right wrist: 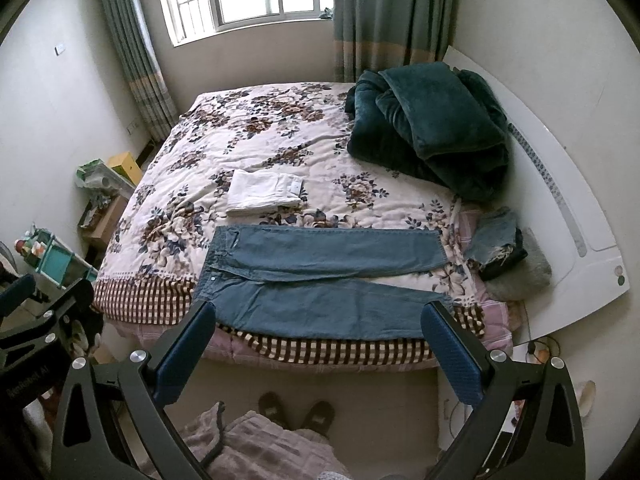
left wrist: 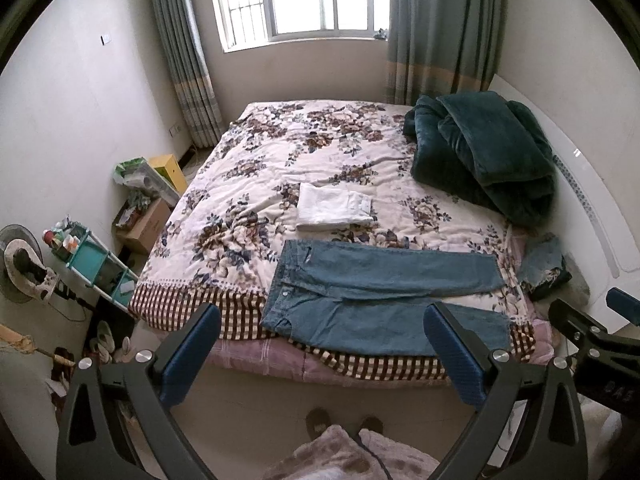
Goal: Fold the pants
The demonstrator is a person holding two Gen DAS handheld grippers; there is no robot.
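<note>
Blue jeans [left wrist: 376, 296] lie flat across the near edge of the bed, waist to the left and the two legs spread apart to the right; they also show in the right wrist view [right wrist: 320, 280]. My left gripper [left wrist: 322, 312] is open and empty, held above the floor in front of the bed. My right gripper [right wrist: 320, 310] is open and empty, level with the bed's near edge. Neither touches the jeans. The right gripper's body shows at the right edge of the left wrist view.
A folded white garment [left wrist: 336, 208] lies behind the jeans on the floral quilt [left wrist: 240, 168]. A dark green blanket [left wrist: 480, 156] is heaped at the back right. A small pile of clothes [right wrist: 504, 256] sits at the right edge. Shelves and boxes [left wrist: 100, 256] stand left of the bed.
</note>
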